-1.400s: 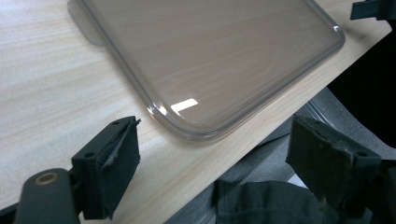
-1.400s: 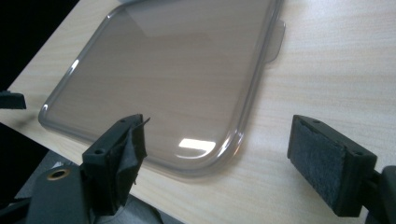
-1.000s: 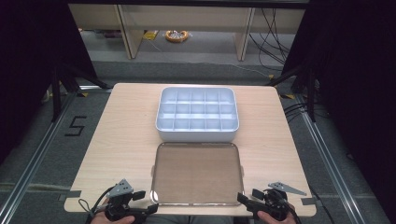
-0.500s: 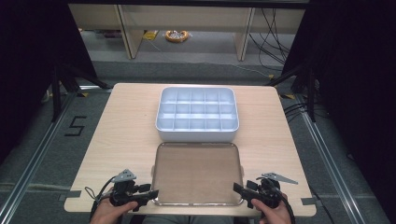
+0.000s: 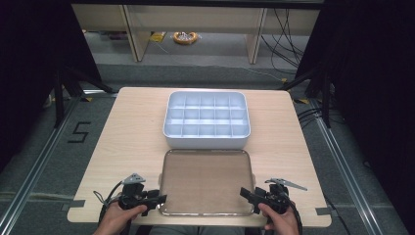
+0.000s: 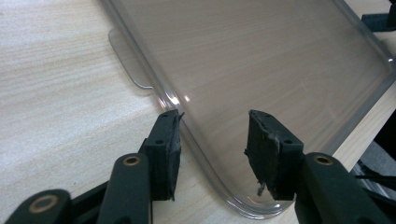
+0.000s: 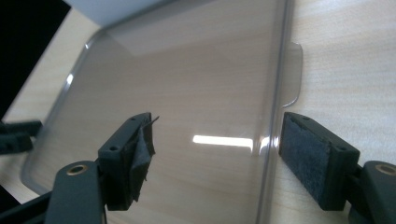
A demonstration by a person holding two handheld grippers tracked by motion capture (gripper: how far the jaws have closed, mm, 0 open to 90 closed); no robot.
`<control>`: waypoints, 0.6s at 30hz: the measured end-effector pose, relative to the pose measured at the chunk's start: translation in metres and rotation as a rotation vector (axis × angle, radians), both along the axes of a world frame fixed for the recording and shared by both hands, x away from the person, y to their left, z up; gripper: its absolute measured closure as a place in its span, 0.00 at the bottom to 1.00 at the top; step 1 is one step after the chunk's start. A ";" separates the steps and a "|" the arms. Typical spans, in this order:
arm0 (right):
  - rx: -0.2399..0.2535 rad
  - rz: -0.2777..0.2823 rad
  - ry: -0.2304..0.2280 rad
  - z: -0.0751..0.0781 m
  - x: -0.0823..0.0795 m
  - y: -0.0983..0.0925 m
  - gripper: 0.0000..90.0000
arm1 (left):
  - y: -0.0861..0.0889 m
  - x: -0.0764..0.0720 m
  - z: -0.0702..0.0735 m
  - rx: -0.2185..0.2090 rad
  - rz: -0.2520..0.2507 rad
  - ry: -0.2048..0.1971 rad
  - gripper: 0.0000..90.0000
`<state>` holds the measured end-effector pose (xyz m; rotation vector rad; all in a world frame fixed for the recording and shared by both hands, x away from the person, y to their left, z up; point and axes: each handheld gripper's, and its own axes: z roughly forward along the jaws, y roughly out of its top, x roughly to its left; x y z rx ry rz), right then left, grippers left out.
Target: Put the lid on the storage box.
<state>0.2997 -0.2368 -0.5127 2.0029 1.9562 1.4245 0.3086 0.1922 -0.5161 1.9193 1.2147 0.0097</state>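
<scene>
Lying flat on the near half of the wooden table [image 5: 122, 132], the clear lid [image 5: 207, 181] sits just in front of the white compartment box [image 5: 206, 120], their facing edges very close together; the box stands near the middle of the table with its grid of compartments open to the top.

At the lid's near left corner, the left gripper [image 5: 157, 199] is held by a hand [image 5: 116, 218] coming in from the near edge. In the left gripper view its jaws have just been closing and now straddle the lid's left rim close to that corner: one pad [image 6: 173, 140] touches the outside of the rim, the other pad [image 6: 261, 149] stands over the clear sheet. Whether they actually pinch the rim cannot be told. A small tab [image 6: 128, 63] juts from the rim farther along.

At the near right corner, the right gripper [image 5: 247, 193] is held by the other hand [image 5: 281, 219]. In the right gripper view its jaws have just been opening a little and stand wide, released, with the lid's right rim between them: the inner pad [image 7: 140, 144] hovers above the sheet, the outer pad [image 7: 306, 156] sits just outside the rim, beside a second tab [image 7: 293, 74]. Neither pad is seen pressing on the lid
</scene>
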 end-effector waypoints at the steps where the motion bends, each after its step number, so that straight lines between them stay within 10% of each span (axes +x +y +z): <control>1: 0.016 0.002 0.010 0.001 -0.001 -0.003 0.31 | -0.001 -0.001 0.000 -0.001 0.004 -0.001 0.60; 4: 0.012 0.001 -0.039 -0.006 0.002 -0.007 0.34 | -0.001 -0.001 0.000 0.004 -0.007 -0.006 0.60; 18: 0.172 -0.031 0.100 -0.004 -0.012 -0.018 0.55 | 0.001 -0.002 0.001 0.025 -0.043 -0.007 0.54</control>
